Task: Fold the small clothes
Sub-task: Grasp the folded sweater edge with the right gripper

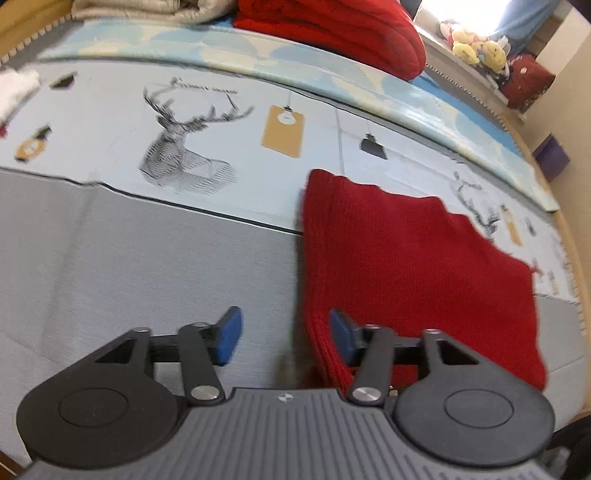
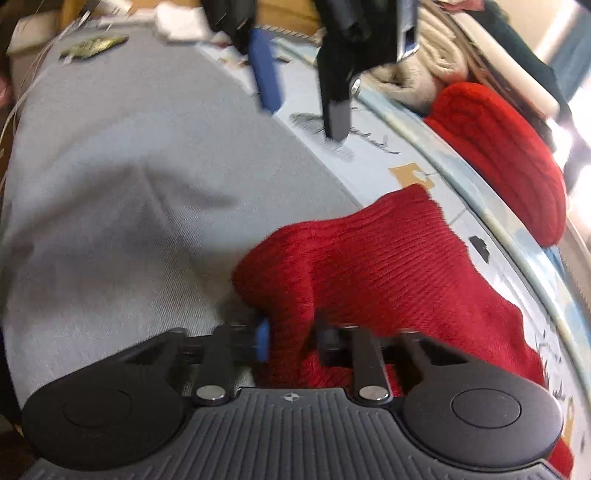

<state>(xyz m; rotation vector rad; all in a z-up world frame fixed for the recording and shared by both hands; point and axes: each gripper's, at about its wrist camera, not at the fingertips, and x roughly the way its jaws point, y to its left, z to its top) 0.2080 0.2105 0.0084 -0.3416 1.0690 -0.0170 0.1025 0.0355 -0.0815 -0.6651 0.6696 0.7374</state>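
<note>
I see a red knitted cloth (image 1: 413, 266) with a rough, ribbed, woolly look. It lies on a grey sheet (image 1: 147, 266) of matt woven cloth. The printed sheet (image 1: 229, 110) beside it looks smooth and flat. My left tongs (image 1: 286, 336) are matt black plastic with blue rubbery pads (image 1: 231, 334) and shiny metal pins. My right tongs (image 2: 291, 338) look the same, with a ridged grey plastic body. A folded red blanket (image 1: 332, 26) farther back looks thick and soft.
</note>
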